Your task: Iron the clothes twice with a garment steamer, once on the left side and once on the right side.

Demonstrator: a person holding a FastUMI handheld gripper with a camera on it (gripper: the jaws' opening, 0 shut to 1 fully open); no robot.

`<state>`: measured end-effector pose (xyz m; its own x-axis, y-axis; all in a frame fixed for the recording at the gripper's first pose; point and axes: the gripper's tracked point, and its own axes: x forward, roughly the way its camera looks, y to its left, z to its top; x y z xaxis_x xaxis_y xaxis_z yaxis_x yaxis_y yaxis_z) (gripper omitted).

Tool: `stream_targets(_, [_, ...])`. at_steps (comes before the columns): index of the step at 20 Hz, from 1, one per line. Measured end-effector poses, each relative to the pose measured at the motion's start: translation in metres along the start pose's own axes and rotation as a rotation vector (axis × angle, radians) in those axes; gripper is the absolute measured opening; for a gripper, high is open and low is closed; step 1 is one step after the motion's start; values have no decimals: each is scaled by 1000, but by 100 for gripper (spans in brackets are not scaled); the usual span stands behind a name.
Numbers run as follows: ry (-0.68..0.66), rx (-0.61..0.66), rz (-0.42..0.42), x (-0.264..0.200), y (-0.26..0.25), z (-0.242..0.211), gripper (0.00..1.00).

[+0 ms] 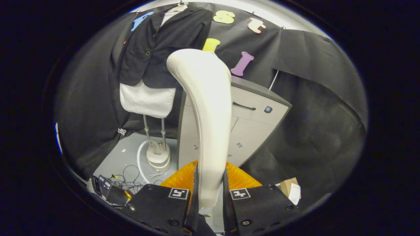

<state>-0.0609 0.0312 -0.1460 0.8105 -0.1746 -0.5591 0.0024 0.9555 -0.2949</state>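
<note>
You've got the garment steamer [205, 114] clamped upright between the jaws of the gripper [210, 190], both fingers pressing its lower handle; it's a smooth white curved body, rising and bending left at the top w/ a rounded head. The clothes, a dark buttoned jacket [157, 46] over a white shirt [147, 98], hang on a stand beyond the fingers, left of the steamer head, apart from it.

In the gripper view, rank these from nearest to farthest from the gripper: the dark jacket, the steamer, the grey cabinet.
1. The steamer, clamped between the fingers of the gripper.
2. The grey cabinet, just behind the steamer.
3. The dark jacket, hanging on its stand by the back wall.
</note>
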Motion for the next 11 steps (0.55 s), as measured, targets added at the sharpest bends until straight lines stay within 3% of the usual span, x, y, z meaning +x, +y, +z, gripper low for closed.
stream_targets(11, [40,45,78,40,-85,-21,33])
